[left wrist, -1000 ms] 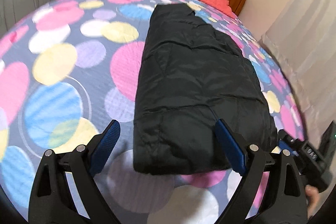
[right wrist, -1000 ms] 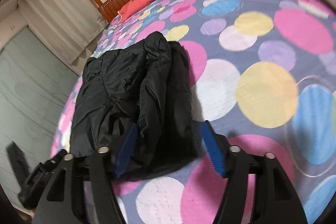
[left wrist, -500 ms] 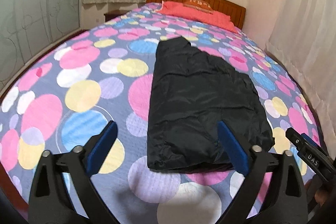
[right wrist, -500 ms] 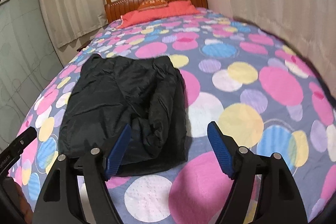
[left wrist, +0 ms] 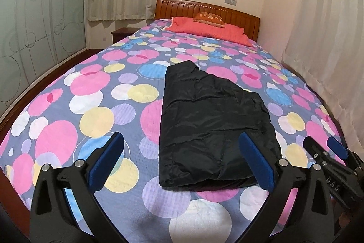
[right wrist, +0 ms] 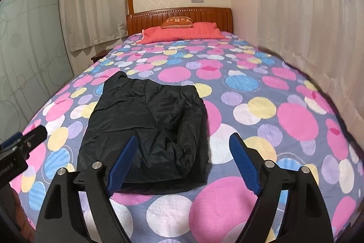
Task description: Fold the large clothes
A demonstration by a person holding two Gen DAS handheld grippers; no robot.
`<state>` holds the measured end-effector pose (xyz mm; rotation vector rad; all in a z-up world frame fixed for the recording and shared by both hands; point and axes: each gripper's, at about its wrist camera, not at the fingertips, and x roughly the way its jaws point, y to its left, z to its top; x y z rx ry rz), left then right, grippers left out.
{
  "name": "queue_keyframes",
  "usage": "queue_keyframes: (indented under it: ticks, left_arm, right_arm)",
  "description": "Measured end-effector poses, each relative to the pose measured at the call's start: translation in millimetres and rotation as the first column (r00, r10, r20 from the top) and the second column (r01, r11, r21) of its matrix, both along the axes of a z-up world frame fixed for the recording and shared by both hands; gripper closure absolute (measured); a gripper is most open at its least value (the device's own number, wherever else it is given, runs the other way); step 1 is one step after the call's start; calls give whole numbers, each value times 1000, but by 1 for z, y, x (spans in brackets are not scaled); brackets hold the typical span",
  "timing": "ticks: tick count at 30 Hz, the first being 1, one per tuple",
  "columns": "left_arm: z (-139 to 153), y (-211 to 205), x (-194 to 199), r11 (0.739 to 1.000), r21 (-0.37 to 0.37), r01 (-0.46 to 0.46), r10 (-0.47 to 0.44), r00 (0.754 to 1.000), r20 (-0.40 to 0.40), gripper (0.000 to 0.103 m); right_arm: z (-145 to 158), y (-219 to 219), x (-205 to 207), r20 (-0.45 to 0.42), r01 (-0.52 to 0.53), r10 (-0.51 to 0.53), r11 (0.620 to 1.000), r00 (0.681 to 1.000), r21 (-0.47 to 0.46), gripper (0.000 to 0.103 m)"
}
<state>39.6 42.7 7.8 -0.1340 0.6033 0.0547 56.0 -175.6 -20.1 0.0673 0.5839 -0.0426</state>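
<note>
Jacket [left wrist: 213, 126] folded on bedspread [left wrist: 91, 92] | both tools spread, nothing gripped

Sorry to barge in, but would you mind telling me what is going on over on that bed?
A person is folding a large black jacket on the bed with a handheld gripper in each hand. The jacket lies folded into a compact bundle on the spotted bedspread. The left gripper and right gripper both hang above its near edge, not touching it; their jaws have just been opening and hold nothing. The fold looks finished or nearly so.
</note>
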Motion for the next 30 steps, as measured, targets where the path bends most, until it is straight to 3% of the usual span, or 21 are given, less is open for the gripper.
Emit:
queue_keyframes:
  ticks: [30]
  left_arm:
    - [-4,-8,-2,1000,15,6,-5,1000,-7,2]
  right_arm:
    - [-1,8,-1,-5,-13,13,1000,1000,3,18]
